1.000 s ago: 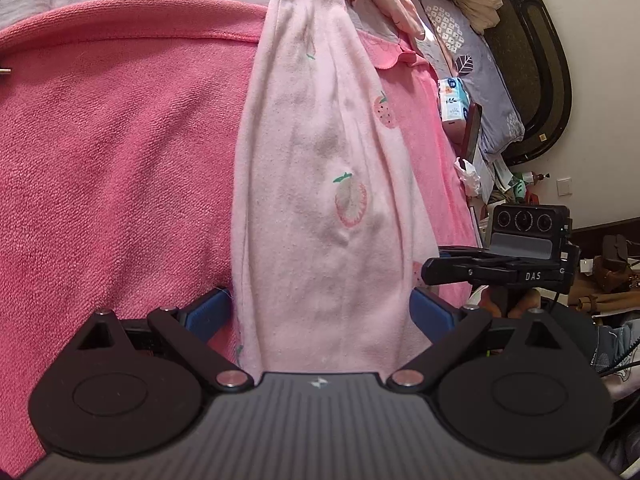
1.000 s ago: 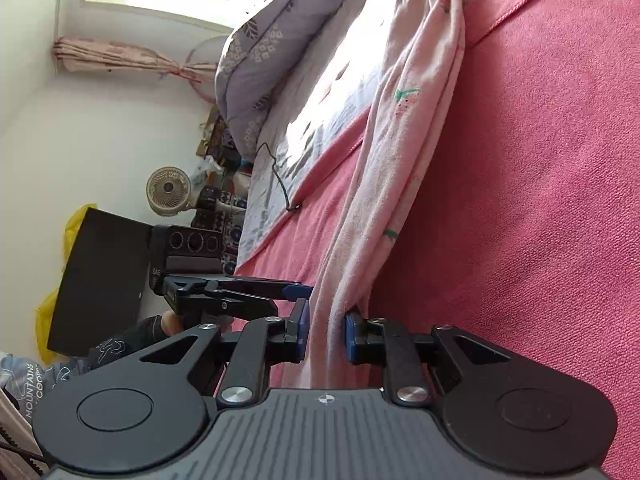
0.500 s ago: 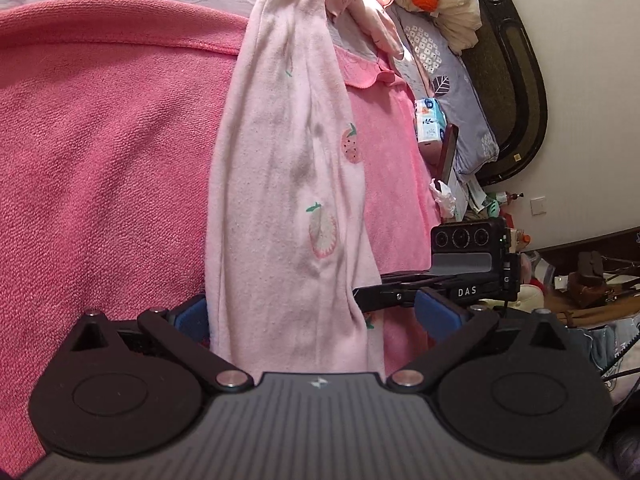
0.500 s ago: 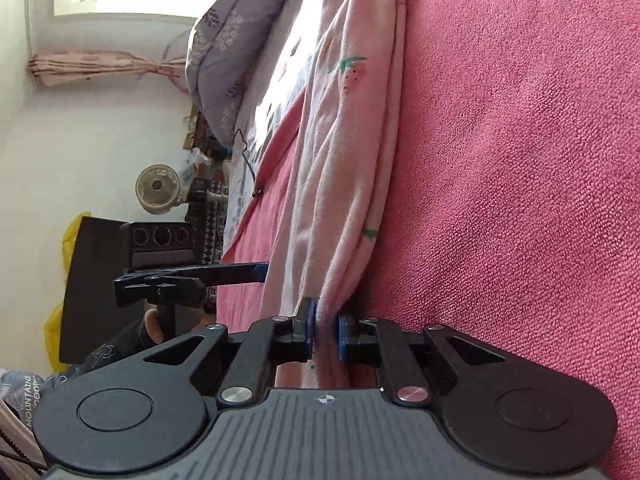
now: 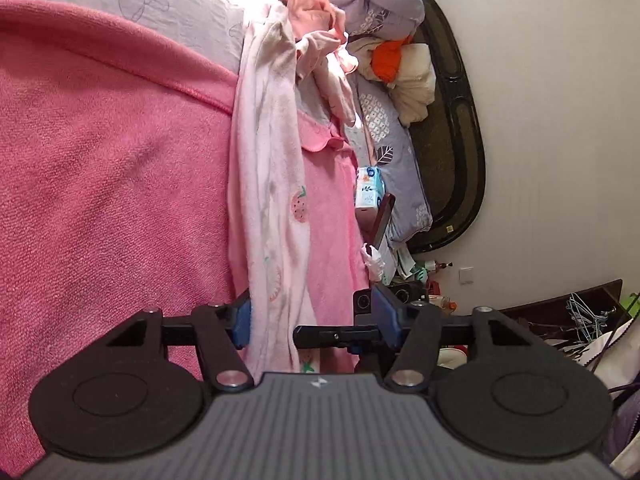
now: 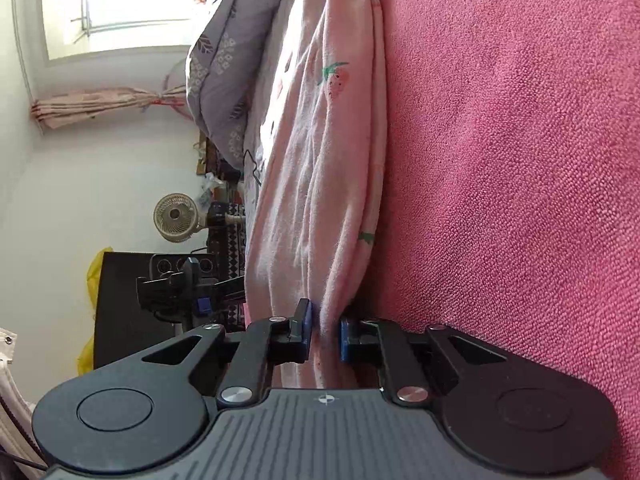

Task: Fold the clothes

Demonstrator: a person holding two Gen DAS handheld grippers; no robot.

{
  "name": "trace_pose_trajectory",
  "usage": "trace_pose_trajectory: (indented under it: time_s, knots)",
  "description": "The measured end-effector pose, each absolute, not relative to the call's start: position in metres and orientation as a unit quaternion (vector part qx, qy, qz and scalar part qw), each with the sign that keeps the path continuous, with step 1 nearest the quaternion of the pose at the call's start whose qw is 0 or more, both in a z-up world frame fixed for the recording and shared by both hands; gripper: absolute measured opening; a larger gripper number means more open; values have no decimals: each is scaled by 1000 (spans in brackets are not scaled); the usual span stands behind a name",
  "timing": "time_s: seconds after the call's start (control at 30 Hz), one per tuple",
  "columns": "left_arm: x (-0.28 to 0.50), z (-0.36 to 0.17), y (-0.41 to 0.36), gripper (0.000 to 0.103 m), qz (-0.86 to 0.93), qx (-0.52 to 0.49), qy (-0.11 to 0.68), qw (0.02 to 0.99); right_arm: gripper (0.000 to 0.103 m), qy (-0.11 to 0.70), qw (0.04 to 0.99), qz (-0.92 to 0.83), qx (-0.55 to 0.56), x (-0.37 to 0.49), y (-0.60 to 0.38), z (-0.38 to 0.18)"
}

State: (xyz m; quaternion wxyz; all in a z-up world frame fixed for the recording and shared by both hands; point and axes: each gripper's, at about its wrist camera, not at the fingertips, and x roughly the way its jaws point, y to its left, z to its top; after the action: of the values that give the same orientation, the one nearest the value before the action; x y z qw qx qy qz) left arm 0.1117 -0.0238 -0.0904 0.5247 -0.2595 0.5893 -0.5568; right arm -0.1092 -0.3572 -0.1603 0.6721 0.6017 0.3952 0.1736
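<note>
A pale pink garment with strawberry prints lies stretched in a long strip across the pink blanket on the bed. My left gripper is open, its blue pads wide apart, with the garment's near end lying between them by the left pad. The right gripper's black fingers cross this view just in front. In the right wrist view my right gripper is shut on the garment, which bunches into folds between the blue pads. The left gripper shows at the left there.
More pink clothes are heaped at the bed's far end beside grey patterned bedding. A tissue pack and a dark phone lie at the bed's right edge. A fan and a black box stand beside the bed.
My right gripper has shut on the garment's edge. The garment has narrowed and bunched into a strip. My left gripper's pads have come closer together around its end.
</note>
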Motion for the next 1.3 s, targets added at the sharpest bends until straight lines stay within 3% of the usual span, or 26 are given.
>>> trace_pose_trajectory:
  time_s: [0.17,0.27,0.4,0.47,0.67,0.73,1.03,1.17,1.23,1.3]
  knots:
    - [86,-70,-67,60,-559,-82,627,536,13,399,677,162,597,-108,-356,-160]
    - [52,-56,-98,61,-569,50,611,548,11,408,679,159,590,-104,-354,-160]
    - [27,-46,-115,73,-569,121,593,556,10,416,677,160,586,-100,-354,-160]
    - [20,-41,-117,73,-570,146,583,560,9,417,677,160,585,-98,-354,-160]
    - [43,-50,-107,73,-526,127,601,588,8,419,680,155,582,-100,-351,-159]
    - [58,-58,-98,70,-512,92,617,590,8,421,680,152,581,-100,-351,-158]
    - [88,-68,-61,71,-460,-19,635,620,13,391,682,134,603,-107,-366,-149]
    - [85,-79,-69,102,-504,-40,630,589,14,426,674,154,584,-103,-363,-156]
    - [83,-80,-80,102,-523,-26,621,583,22,433,670,172,578,-100,-357,-158]
    - [86,-81,-81,101,-531,-42,621,575,22,429,667,175,584,-96,-354,-160]
